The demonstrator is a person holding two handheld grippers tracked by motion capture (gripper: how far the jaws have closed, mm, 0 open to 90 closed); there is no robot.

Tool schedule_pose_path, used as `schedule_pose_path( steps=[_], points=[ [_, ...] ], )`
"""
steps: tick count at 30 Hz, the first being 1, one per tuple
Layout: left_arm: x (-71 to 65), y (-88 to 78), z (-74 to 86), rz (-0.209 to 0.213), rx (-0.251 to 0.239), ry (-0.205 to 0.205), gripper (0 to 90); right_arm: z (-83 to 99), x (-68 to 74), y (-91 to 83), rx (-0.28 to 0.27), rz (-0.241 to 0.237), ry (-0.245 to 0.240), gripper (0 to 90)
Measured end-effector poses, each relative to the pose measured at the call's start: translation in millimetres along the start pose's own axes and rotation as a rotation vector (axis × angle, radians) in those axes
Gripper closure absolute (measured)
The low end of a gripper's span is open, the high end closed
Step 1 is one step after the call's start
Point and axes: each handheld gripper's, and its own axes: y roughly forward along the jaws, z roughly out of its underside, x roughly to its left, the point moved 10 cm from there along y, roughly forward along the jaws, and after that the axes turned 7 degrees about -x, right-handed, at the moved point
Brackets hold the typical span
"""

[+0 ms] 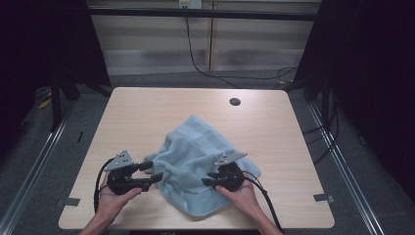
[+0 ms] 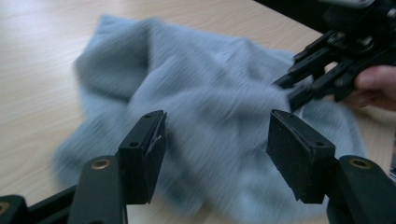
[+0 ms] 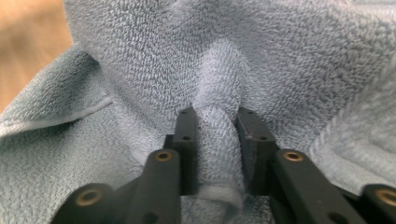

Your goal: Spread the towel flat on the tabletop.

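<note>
On the left, the left gripper [image 1: 152,172] hovers at the edge of the crumpled blue towel [image 1: 195,152], jaws apart with nothing between them. Just right of it, the right gripper [image 1: 207,178] is clamped on a raised fold of that towel, which lies rumpled on the wooden table [image 1: 147,112].

Left hand-held gripper [image 2: 217,154] agape, right [image 3: 217,140] pinched.

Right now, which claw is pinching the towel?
The right gripper: a fold of the blue towel sits squeezed between its jaws. The left gripper gapes open.
</note>
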Motion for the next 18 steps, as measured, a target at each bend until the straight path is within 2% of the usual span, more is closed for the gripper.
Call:
schedule_pose_path(
  steps=[2, 4, 5, 7, 9, 10, 13, 14, 18],
  points=[
    [-3.2, 2.5, -4.1, 0.003, -0.003, 0.013, 39.0, -7.8, 6.0, 1.8, -0.021, -0.022, 0.006, 58.2],
    [-10.9, 8.3, -12.6, 0.025, -0.011, 0.027, 40.9, -15.1, 6.3, -6.3, -0.047, -0.023, 0.013, 53.0],
    [-10.9, 8.3, -12.6, 0.025, -0.011, 0.027, 42.7, -19.2, 4.2, -14.4, -0.066, -0.009, 0.013, 50.7],
    [-19.0, 15.6, -24.0, 0.046, -0.027, 0.043, 42.7, -25.8, -2.8, -35.0, -0.111, 0.006, 0.028, 48.8],
    [-24.2, 20.8, -27.7, 0.063, -0.027, 0.050, 43.4, -27.8, -15.5, -56.6, -0.148, 0.045, 0.046, 48.8],
    [-26.3, 25.2, -26.4, 0.074, -0.011, 0.051, 43.3, -26.4, -23.6, -66.1, -0.162, 0.066, 0.059, 49.2],
    [-27.4, 42.4, -7.3, 0.089, 0.061, 0.058, 43.5, -10.1, -51.0, -86.2, -0.155, 0.131, 0.104, 51.8],
    [-24.6, 47.4, 1.3, 0.072, 0.089, 0.065, 44.0, -3.5, -58.4, -89.7, -0.144, 0.149, 0.106, 52.0],
    [-12.3, 55.7, 26.8, 0.031, 0.186, 0.076, 62.3, 12.9, -81.0, -97.9, -0.134, 0.206, 0.141, 53.4]
  ],
)
